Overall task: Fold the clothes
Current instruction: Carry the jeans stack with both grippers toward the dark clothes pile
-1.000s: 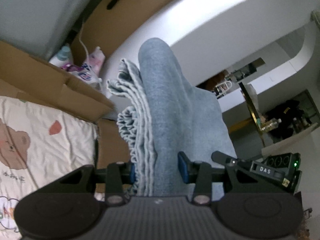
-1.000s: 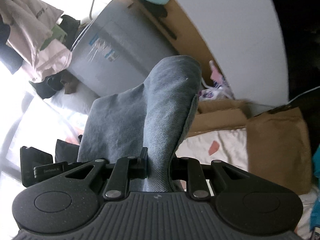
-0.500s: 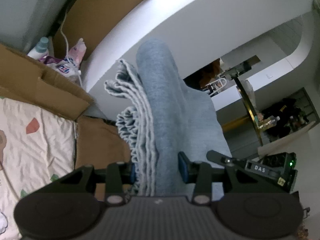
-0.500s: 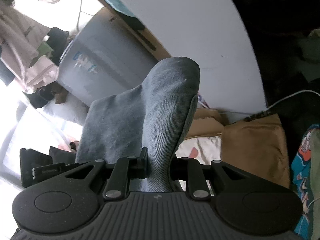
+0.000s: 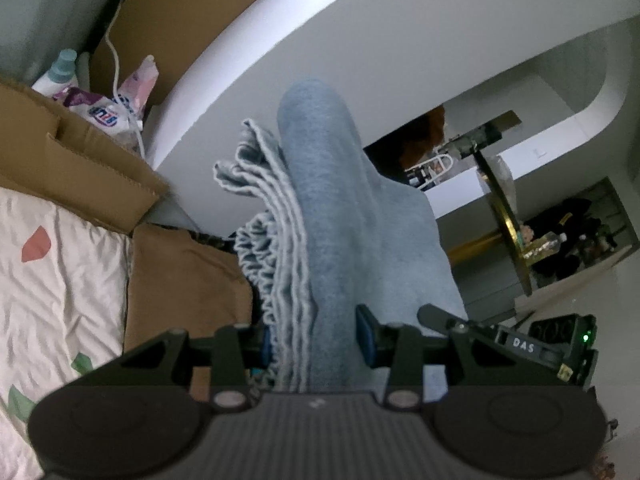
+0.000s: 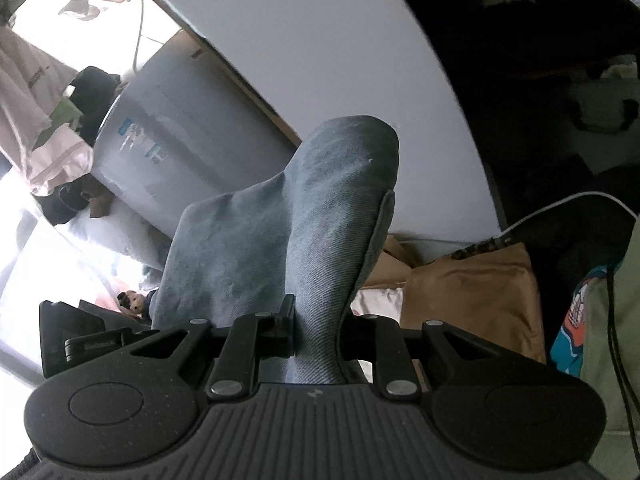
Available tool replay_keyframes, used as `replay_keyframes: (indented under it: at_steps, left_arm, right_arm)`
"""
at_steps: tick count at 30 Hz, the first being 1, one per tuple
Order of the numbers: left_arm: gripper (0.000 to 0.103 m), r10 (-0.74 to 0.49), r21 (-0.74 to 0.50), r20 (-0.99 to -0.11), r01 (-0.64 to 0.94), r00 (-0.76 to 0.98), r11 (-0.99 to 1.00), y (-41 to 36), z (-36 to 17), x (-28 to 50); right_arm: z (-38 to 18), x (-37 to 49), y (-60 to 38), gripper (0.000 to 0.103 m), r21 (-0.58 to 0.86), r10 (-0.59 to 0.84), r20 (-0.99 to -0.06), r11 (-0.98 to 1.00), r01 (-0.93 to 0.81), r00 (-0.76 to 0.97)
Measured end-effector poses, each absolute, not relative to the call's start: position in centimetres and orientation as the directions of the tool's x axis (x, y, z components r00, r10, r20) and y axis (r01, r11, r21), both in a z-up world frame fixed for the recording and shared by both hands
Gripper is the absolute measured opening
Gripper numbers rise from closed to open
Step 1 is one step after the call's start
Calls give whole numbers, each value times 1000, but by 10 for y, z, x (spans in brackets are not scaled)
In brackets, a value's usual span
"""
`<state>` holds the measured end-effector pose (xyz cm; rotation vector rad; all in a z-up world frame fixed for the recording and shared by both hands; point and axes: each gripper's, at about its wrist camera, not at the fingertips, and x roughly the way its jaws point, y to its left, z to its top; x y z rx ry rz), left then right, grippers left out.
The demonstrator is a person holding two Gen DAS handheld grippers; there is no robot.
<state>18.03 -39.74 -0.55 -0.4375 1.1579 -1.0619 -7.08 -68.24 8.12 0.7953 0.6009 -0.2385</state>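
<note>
A blue denim garment (image 5: 336, 216) bulges up between the jaws of my left gripper (image 5: 316, 340), which is shut on a thick bunch of it; several folded, frayed layers (image 5: 264, 216) hang off its left side. In the right wrist view the same denim garment (image 6: 320, 216) rises as a rounded hump, and my right gripper (image 6: 318, 328) is shut on a narrower fold of it. The fabric hides both grippers' fingertips and whatever lies beneath. The other gripper's black body (image 5: 552, 348) shows at lower right in the left wrist view.
A white curved wall or tabletop edge (image 5: 360, 40) fills the background. Cardboard boxes (image 5: 80, 160), a brown bag (image 5: 180, 280) and a patterned bedsheet (image 5: 52, 280) lie to the left. A grey box (image 6: 168, 140), piled clothes (image 6: 36, 104) and a white cable (image 6: 560, 208) surround the right view.
Both grippers have carried the denim along and lower. The background has slid: the bedsheet and boxes shifted in the left view, the dark right side grew in the right view. Both grips are unchanged.
</note>
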Motion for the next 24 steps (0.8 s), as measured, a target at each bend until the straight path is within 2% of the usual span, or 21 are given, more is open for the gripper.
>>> replay_keyframes:
  at_steps: [16, 24]
  left_arm:
    - [41, -832, -765, -552, 432, -57, 478, -450, -107, 211]
    - [41, -846, -789, -528, 414, -78, 454, -464, -153, 228]
  right_arm:
    - [-13, -47, -730, 20, 541, -30, -663, 671, 507, 748]
    - [-57, -39, -749, 20, 533, -47, -669, 666, 523, 742]
